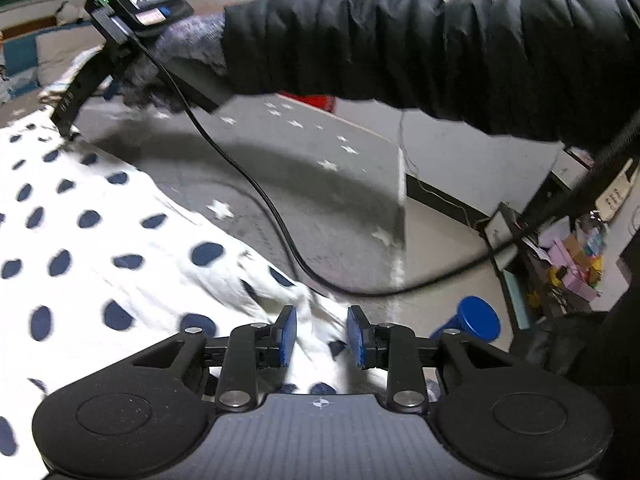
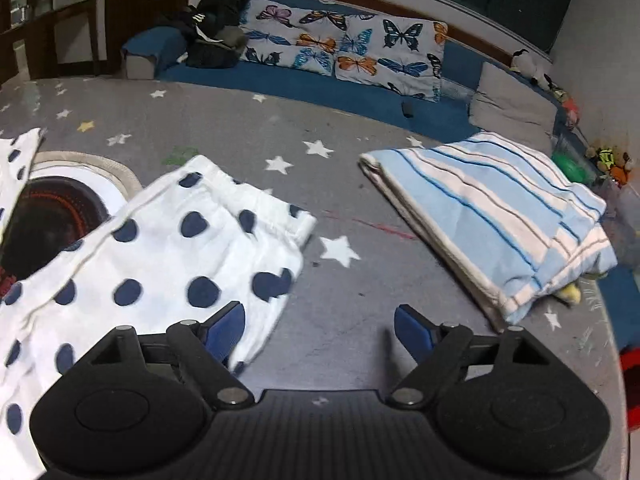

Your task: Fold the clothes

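Note:
A white garment with navy dots lies spread on a grey star mat. My left gripper hovers over its bunched near edge. The blue pads stand a little apart, with cloth in the gap and not pinched. In the right wrist view the same dotted garment fills the lower left. My right gripper is wide open beside the garment's edge, its left pad over the cloth and only bare mat between the pads. A gloved hand in a dark sleeve holds that gripper at the garment's far edge.
A folded blue-striped blanket lies on the mat to the right. Butterfly cushions, a grey pillow and dark clothes sit along the blue bench behind. A black cable crosses the mat. A blue cup stands near the mat's edge.

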A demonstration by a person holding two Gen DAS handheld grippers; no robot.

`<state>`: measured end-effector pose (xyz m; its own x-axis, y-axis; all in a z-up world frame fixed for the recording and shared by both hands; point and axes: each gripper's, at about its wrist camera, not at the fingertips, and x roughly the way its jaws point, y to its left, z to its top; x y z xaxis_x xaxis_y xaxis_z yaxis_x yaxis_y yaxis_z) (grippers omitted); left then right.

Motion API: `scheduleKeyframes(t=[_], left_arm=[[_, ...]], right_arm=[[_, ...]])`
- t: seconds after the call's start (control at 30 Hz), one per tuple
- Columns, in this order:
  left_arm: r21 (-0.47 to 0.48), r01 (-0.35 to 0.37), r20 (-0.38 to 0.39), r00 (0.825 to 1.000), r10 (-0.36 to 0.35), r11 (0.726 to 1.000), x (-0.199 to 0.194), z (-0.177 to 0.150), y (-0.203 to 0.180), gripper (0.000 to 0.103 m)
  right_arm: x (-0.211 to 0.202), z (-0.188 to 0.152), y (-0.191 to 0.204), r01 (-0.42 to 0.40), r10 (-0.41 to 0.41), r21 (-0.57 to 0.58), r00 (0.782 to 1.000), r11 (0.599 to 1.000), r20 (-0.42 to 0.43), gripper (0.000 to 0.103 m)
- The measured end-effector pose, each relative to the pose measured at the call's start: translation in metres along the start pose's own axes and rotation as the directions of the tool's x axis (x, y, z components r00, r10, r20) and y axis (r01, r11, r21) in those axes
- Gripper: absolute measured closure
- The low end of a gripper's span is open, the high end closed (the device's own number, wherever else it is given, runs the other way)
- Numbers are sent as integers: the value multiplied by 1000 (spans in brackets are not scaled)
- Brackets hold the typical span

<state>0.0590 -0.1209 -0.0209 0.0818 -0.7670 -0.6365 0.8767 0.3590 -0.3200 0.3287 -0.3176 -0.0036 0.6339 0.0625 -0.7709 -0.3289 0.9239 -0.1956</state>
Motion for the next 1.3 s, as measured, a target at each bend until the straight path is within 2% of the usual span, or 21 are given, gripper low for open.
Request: scheduleKeyframes(t=[0.2,0.37,0.53,0.63,0.73,0.83,0.93,1.07,1.13,1.17,1.3], left_arm=[[1,10,-11,1000,-10,1000,2,-4,-8,71],[-13,-25,28,999,26,1000,-15,-9,-7,66],[-57,-82,61,994,85,995,-36,-22,-11,64],[-98,-128,81,987,136,987,-51,-30,-11,63],[-158,-185,110,973,204,970,-73,-39,-9,61],[-220,-265,127,946,297,939,-95,-47,-1,59],[-287,-344,132,910,393,894,-114,-55,8,58],[-393,-435,105,854,510,810,-130,-63,33,58],[-456,-455,95,830,550,765,-139,-68,47,58],[-490,-467,84,815,573,736,-143,-70,56,59],[-571,-498,60,768,638,653,-155,-76,83,61]], right_arm=[[-6,-1,-3,73,-73,-28,997,997,11,20],[-35,-13,14,-42,44,-33,997,999,62,20],[-50,-39,36,-70,75,-129,997,989,35,19],[-56,-51,34,-54,58,-114,998,992,29,16],[-62,-57,29,-31,33,-100,999,995,22,16],[-71,-62,27,-13,16,-96,999,995,28,16],[-86,-66,32,-54,59,-79,996,995,62,16],[-98,-76,52,-109,120,-131,990,985,79,16],[-100,-83,60,-124,136,-152,988,980,72,15],[-99,-86,63,-121,133,-157,989,980,67,15],[-100,-97,61,-110,120,-141,991,984,65,13]])
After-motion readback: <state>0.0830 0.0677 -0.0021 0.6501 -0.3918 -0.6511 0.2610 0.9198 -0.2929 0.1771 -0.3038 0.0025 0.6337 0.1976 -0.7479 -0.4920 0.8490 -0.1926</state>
